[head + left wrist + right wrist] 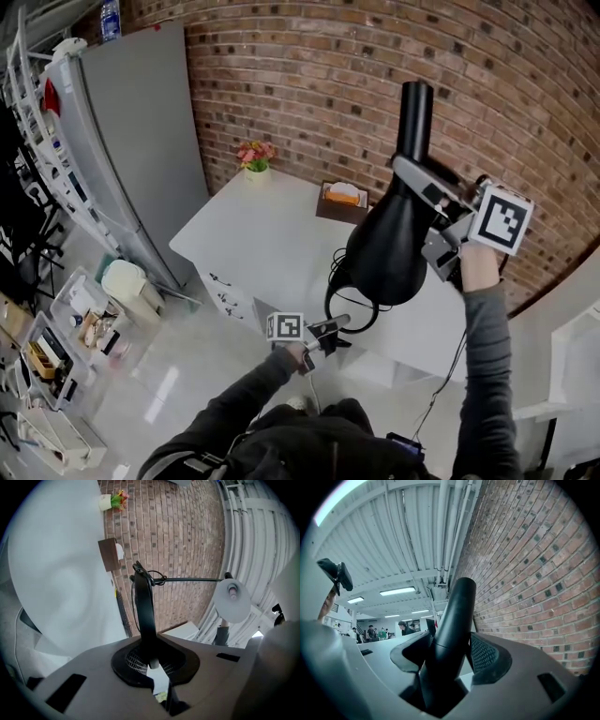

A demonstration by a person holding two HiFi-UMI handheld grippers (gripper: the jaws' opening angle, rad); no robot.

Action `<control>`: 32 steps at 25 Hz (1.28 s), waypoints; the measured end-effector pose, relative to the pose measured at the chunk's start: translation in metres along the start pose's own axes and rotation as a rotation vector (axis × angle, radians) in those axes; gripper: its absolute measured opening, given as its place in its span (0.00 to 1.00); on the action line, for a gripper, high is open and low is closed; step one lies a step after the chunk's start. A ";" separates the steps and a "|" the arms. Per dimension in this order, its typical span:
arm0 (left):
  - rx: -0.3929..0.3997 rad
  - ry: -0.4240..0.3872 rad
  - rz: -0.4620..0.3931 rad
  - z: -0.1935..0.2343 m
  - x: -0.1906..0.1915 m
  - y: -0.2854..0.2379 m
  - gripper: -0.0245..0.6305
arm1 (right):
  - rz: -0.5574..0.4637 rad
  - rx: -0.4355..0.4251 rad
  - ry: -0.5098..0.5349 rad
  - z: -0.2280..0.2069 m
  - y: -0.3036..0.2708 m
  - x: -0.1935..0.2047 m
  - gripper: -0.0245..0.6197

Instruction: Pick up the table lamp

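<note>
The black table lamp hangs in the air over the white table's near edge, its tube-shaped stem pointing up. My right gripper is shut on that stem; in the right gripper view the black tube fills the gap between the jaws of the right gripper. My left gripper is shut on the lamp's thin black loop. In the left gripper view that flat black band runs up from the left gripper, and the shade's pale inside shows at the right.
A small flower pot and a brown tissue box stand at the table's back by the brick wall. A tall grey cabinet is on the left, with a bin and storage crates on the floor. A cord hangs down by my right arm.
</note>
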State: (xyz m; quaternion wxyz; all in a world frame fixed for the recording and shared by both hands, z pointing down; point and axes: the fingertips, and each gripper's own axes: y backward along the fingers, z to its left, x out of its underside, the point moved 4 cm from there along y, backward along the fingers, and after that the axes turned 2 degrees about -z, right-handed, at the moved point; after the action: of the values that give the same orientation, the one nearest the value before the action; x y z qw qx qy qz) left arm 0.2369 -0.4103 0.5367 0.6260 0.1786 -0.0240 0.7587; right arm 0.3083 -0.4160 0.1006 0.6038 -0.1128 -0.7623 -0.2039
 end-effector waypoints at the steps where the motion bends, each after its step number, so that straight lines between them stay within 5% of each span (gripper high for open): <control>1: 0.001 0.002 0.001 -0.001 0.000 0.000 0.06 | -0.001 0.005 0.001 0.000 0.000 0.000 0.43; 32: 0.011 -0.040 0.045 -0.008 -0.004 -0.008 0.06 | -0.002 -0.015 0.069 0.016 0.007 -0.009 0.43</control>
State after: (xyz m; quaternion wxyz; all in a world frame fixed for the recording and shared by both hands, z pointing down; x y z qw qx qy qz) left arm 0.2429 -0.4106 0.5262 0.6070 0.1966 -0.0363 0.7691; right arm 0.2997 -0.4018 0.0905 0.6288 -0.1093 -0.7395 -0.2140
